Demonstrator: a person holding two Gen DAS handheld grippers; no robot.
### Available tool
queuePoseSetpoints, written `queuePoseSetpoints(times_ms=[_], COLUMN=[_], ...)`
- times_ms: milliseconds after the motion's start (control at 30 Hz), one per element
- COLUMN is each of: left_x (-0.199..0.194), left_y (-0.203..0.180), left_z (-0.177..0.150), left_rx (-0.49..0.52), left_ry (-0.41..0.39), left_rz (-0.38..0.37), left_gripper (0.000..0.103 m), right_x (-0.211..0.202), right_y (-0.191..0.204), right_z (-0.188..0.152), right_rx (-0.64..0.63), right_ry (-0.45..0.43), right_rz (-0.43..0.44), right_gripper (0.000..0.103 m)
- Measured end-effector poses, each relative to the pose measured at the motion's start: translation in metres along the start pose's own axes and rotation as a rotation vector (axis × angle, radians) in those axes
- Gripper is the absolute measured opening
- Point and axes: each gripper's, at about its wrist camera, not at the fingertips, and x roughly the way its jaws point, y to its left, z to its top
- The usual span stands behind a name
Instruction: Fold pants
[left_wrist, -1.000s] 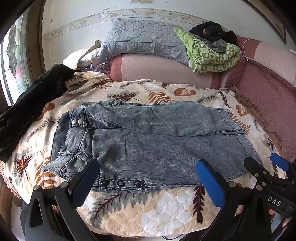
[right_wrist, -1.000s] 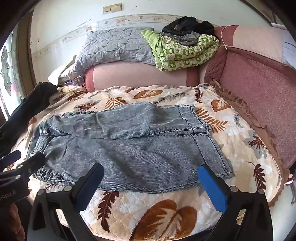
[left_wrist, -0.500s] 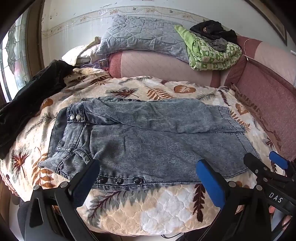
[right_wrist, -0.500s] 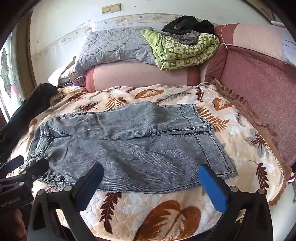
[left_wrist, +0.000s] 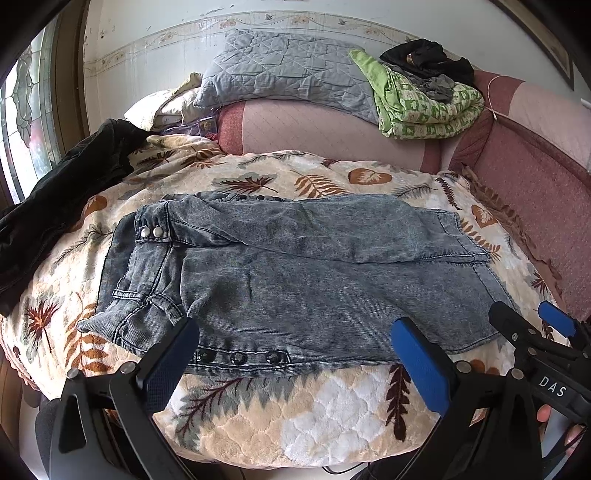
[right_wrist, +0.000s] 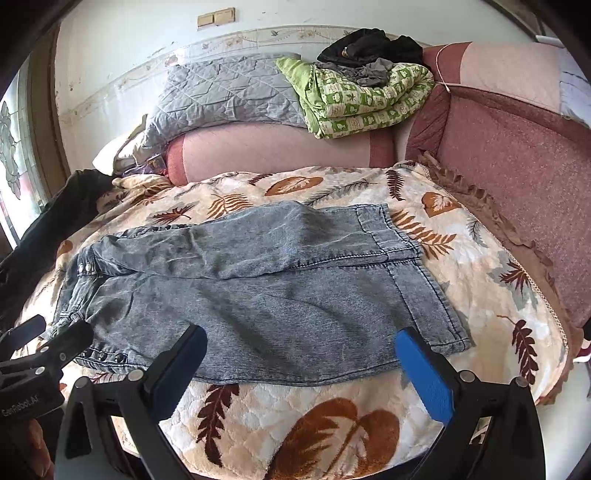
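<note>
Grey acid-wash denim pants (left_wrist: 288, 280) lie flat on a leaf-patterned blanket (left_wrist: 295, 424), one leg folded over the other, waistband at the left, hems at the right. They also show in the right wrist view (right_wrist: 258, 295). My left gripper (left_wrist: 295, 354) is open and empty, hovering just in front of the near edge by the dark buttons (left_wrist: 236, 357). My right gripper (right_wrist: 299, 358) is open and empty in front of the near edge toward the hems; it also shows in the left wrist view (left_wrist: 532, 325).
A black jacket (left_wrist: 62, 192) lies on the blanket's left side. A pink sofa back (left_wrist: 332, 136) carries a grey quilted pillow (left_wrist: 288, 77), a green patterned blanket (left_wrist: 424, 107) and dark clothes (left_wrist: 424, 59). A maroon armrest (left_wrist: 535, 192) stands at the right.
Both grippers have risen slightly and drawn back a little; the pants sit lower in both views. The pants have not moved and both grippers stay open.
</note>
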Motion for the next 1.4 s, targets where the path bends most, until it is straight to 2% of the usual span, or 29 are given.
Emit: queuePoseSetpoints(times_ms=[1400], left_x=[0.011], left_y=[0.013], left_z=[-0.001], left_rx=[-0.023], left_ry=[0.029], left_rz=[0.025], left_gripper=[0.103], right_x=[0.009], right_y=[0.013], right_z=[0.005], right_rx=[-0.042], right_ry=[0.024], right_rz=[-0.014], right_gripper=[0.103])
